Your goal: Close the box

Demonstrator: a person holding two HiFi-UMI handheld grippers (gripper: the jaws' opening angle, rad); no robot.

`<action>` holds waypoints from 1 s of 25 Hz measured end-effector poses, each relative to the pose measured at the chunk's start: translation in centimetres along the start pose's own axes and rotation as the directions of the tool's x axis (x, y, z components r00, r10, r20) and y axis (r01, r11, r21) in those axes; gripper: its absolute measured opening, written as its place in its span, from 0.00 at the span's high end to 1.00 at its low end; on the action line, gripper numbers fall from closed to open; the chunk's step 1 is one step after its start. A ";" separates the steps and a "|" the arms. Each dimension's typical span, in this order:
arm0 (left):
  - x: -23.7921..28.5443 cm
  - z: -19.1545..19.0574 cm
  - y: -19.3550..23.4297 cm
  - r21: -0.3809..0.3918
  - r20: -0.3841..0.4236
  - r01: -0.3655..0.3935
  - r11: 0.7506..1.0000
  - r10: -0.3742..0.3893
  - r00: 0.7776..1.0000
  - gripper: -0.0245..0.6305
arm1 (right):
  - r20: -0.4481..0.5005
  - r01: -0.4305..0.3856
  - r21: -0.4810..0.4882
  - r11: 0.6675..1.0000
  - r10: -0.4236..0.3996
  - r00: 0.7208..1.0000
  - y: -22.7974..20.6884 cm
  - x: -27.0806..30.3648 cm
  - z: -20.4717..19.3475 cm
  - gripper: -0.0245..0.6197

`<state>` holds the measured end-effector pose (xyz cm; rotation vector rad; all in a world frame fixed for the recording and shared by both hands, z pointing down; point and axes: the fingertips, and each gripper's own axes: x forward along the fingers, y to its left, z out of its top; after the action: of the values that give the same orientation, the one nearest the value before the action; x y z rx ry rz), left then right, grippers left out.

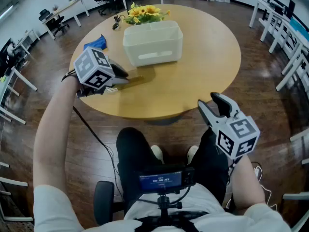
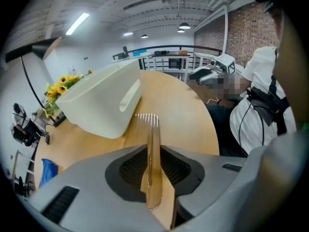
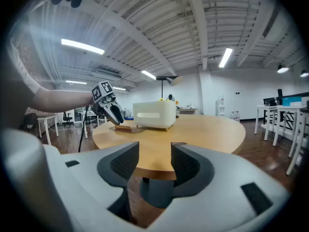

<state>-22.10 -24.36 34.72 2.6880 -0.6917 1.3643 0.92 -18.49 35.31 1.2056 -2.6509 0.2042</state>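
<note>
A white open-topped box stands at the far side of the round wooden table. Just in front of its left corner a flat, thin brownish lid lies low over the tabletop. My left gripper is shut on the lid's near edge; in the left gripper view the lid runs edge-on between the jaws toward the box. My right gripper hangs open and empty off the table's near edge, above the person's lap. The right gripper view shows the box, the lid and the left gripper across the table.
Yellow flowers stand right behind the box. A blue cloth lies left of the box and a small black item sits near the flowers. White desks and chairs ring the table on a dark wooden floor.
</note>
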 end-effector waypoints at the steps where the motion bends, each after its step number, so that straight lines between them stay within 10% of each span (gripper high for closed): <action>1: 0.4 -0.4 0.1 0.003 -0.022 0.006 1.000 -0.006 1.000 0.83 | -0.003 -0.004 0.000 1.000 0.004 1.000 0.0 0.0 -0.1 0.62; 25: -2.9 1.1 -3.3 0.120 -0.137 0.148 0.982 -0.132 0.982 0.95 | 0.010 -0.064 0.014 0.998 0.064 0.998 0.9 0.1 -0.4 0.63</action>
<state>-21.44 -20.56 32.32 2.6544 -0.4066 1.5793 0.27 -17.87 35.73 1.1294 -2.7037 0.2293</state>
